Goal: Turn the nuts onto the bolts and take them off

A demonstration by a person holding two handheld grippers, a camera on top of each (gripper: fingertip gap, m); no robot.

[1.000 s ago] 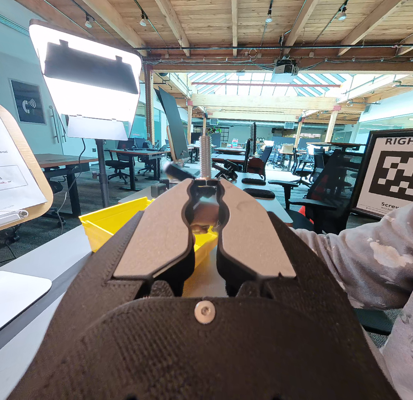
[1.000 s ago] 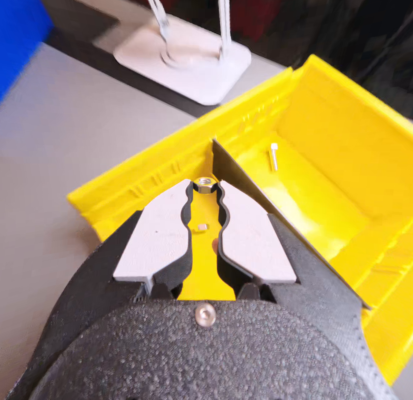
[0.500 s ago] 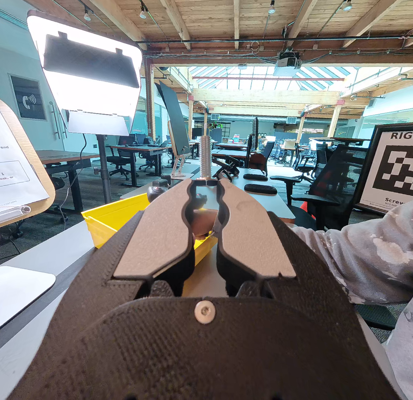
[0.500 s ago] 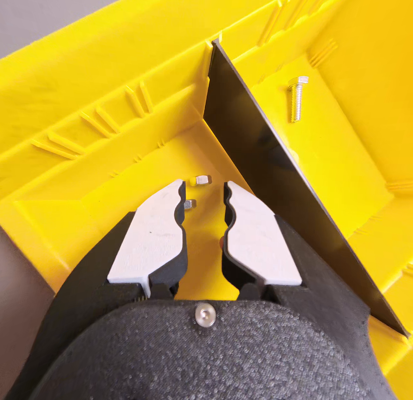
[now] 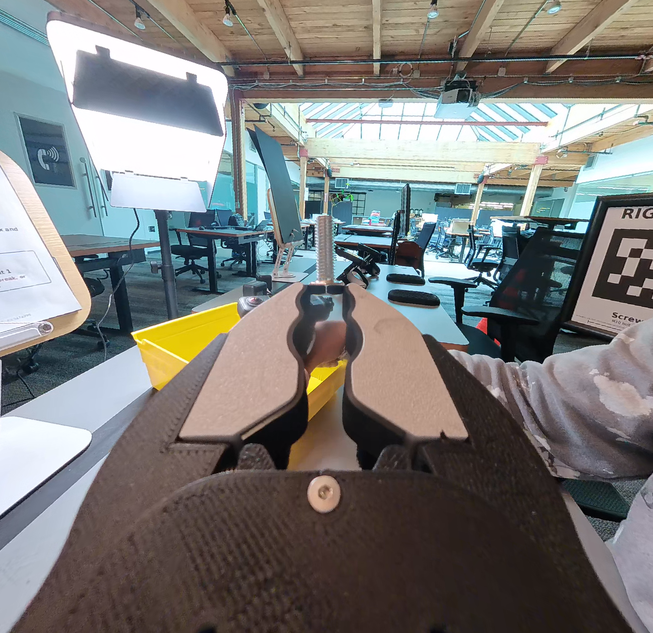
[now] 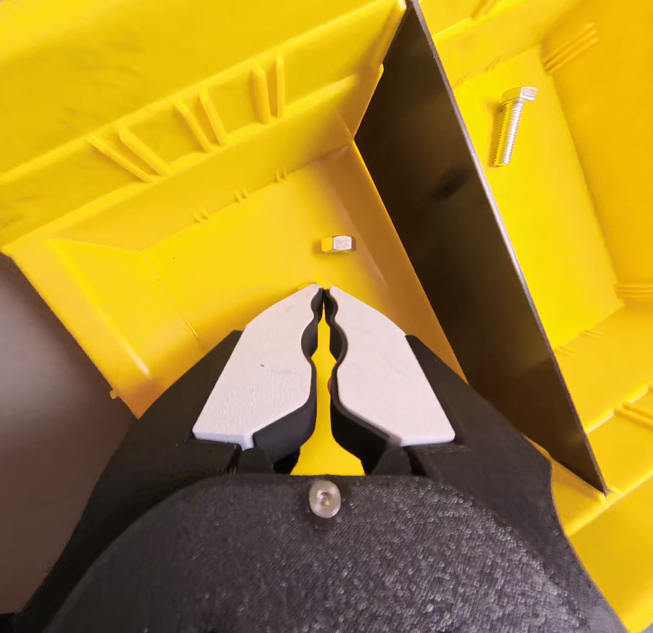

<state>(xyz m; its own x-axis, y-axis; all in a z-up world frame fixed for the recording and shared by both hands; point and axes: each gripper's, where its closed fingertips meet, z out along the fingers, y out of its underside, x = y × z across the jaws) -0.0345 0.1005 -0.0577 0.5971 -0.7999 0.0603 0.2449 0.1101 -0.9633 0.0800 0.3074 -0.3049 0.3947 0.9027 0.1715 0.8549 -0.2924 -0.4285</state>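
Now my left hand-held gripper (image 5: 325, 290) pinches a bolt (image 5: 325, 252) by its head, threaded shank upright and bare. My right hand-held gripper (image 6: 323, 290) is nearly closed on nothing, tips down in the yellow bin (image 6: 176, 85), just short of a loose nut (image 6: 338, 244); a second bolt (image 6: 510, 126) lies beyond the black divider (image 6: 441, 191). Next, I judge, comes reopening, grasping that nut and threading it.

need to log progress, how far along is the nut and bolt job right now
Done: the left hand-held gripper clamps a bolt upright by its head, thread bare. In hand: the right hand-held gripper is shut with its tips down in the yellow bin, just short of a loose nut; whether it holds anything is unclear. Left: threading a nut on; a second bolt waits behind the black divider.
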